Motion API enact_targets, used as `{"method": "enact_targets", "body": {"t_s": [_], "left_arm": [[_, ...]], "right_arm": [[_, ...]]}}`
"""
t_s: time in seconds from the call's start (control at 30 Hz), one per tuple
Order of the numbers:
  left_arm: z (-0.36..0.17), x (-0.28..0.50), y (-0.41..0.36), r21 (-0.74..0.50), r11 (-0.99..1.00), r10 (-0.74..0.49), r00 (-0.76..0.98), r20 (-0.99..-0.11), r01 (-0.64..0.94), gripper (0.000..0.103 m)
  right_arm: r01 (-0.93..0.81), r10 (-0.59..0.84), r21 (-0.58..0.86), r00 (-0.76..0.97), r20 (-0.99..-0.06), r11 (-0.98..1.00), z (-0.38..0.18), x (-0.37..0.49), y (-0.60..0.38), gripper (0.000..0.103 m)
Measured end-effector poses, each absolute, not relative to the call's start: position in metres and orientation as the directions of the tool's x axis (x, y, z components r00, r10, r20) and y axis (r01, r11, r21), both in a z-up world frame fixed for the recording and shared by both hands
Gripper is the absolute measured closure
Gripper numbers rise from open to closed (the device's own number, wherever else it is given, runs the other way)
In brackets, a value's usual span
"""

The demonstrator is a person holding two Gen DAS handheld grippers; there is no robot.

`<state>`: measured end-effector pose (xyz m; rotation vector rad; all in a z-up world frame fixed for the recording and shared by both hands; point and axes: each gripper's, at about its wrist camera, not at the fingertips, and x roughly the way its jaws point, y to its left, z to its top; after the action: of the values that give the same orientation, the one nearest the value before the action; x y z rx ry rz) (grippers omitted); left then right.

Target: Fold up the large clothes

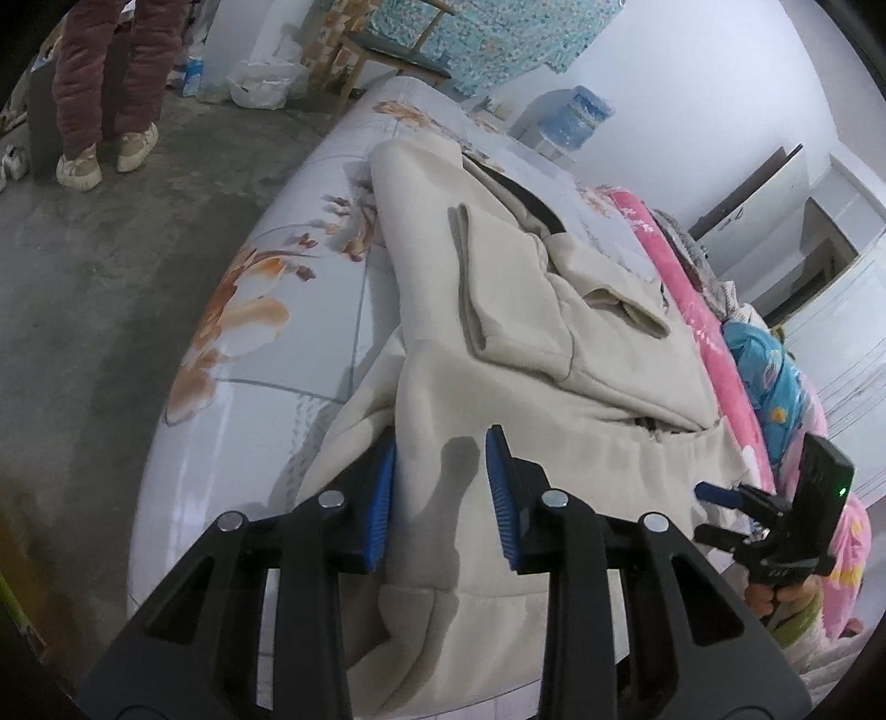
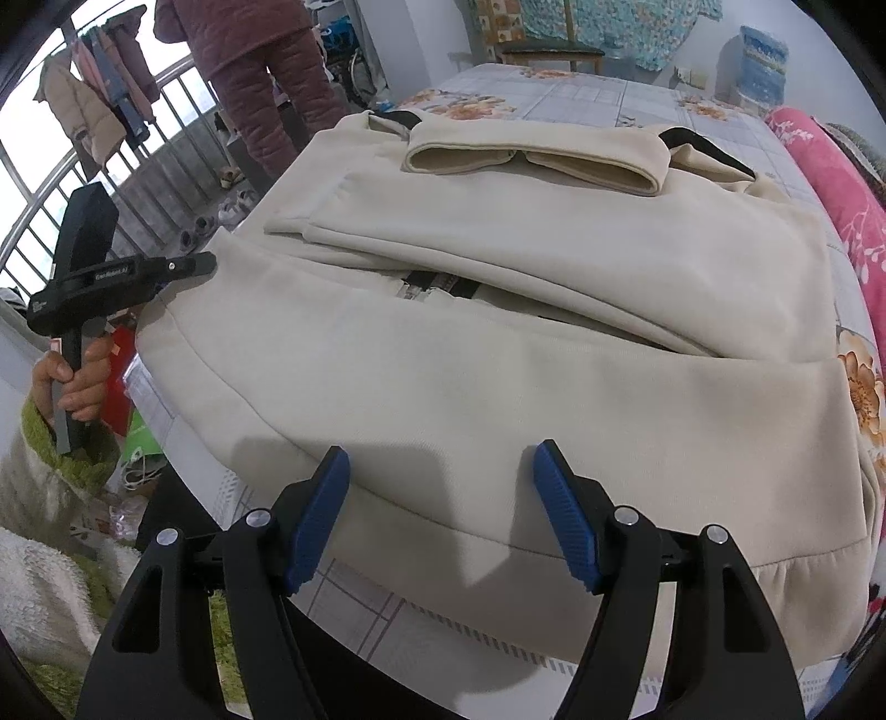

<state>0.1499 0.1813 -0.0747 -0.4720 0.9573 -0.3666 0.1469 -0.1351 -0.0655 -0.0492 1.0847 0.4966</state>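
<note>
A cream zip jacket (image 1: pixel 531 354) lies on the floral bedsheet (image 1: pixel 266 310), its sleeves folded across its body. It fills the right wrist view (image 2: pixel 498 354). My left gripper (image 1: pixel 440 443) is open over the jacket's near hem corner, its blue pads either side of the cloth without gripping it. My right gripper (image 2: pixel 441 459) is open just above the jacket's bottom hem and holds nothing. The right gripper shows at the far right in the left wrist view (image 1: pixel 714 493); the left gripper shows at the left in the right wrist view (image 2: pixel 194 266).
A person in maroon padded trousers (image 1: pixel 105 72) stands on the concrete floor beyond the bed. A pink blanket (image 1: pixel 692 293) and blue bedding (image 1: pixel 769 376) lie along the bed's far side. A wooden chair (image 2: pixel 554 52) and a water bottle (image 1: pixel 578 116) stand behind.
</note>
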Motion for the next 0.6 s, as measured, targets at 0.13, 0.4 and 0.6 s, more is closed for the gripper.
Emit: {"method": "enact_targets", "body": {"t_s": [0.13, 0.4, 0.6], "left_arm": [[-0.067, 0.139, 0.182, -0.636, 0.749, -0.620, 0.530, -0.578, 0.183, 0.074], [-0.068, 0.142, 0.151, -0.375, 0.916, -0.391, 0.523, -0.757, 0.143, 0.074], [-0.062, 0.131, 0.104, 0.014, 0.990, -0.070, 0.571, -0.818, 0.141, 0.079]], "right_arm": [[-0.413, 0.364, 0.200, 0.372, -0.854, 0.889, -0.066, 0.146, -0.135, 0.035], [-0.421, 0.370, 0.199, 0.377, -0.849, 0.885, -0.066, 0.146, -0.135, 0.035], [-0.392, 0.369, 0.210, 0.393, -0.842, 0.896, -0.065, 0.142, -0.141, 0.035]]}}
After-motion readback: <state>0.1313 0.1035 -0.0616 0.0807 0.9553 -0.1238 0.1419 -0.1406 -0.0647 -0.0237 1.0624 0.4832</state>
